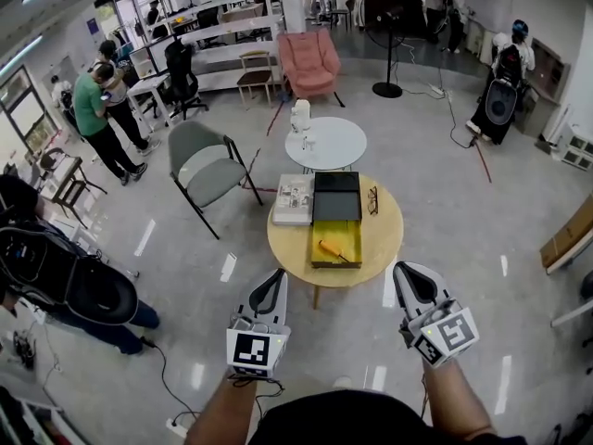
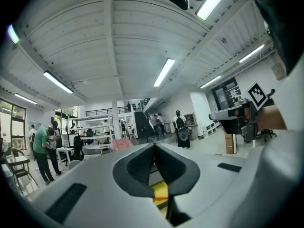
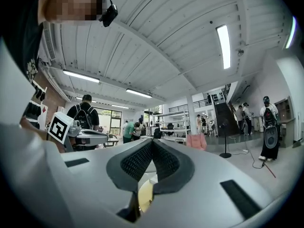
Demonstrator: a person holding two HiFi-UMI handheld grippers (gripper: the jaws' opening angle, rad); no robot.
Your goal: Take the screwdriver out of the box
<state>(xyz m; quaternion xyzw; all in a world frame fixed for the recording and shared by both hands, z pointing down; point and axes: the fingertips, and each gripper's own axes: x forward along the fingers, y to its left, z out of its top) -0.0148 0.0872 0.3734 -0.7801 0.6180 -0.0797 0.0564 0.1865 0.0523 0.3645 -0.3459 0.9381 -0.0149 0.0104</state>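
Left gripper [image 1: 274, 279] hangs level, short of the near edge of the round light-wood table [image 1: 380, 241], its dark ribbed jaws pressed together with nothing between them, as its own view shows. The right gripper [image 1: 401, 271] sits alongside it, well apart to the right and also short of the table edge, likewise clenched and empty. On the table an open box with a yellow lining and a black lid folded back [image 1: 325, 228] lies between the two grippers and beyond them. The screwdriver with an orange handle [image 1: 331, 247] rests inside on the yellow floor, slanted, its thin shaft pointing towards the near right corner; neither gripper touches it. Just left of the black lid lies a flat white carton [image 1: 294, 199], and to its right a pair of dark-framed glasses [image 1: 372, 199]. Behind stands a small round white table [image 1: 329, 146] with small white items on it, a grey chair with black legs [image 1: 206, 167] to its left
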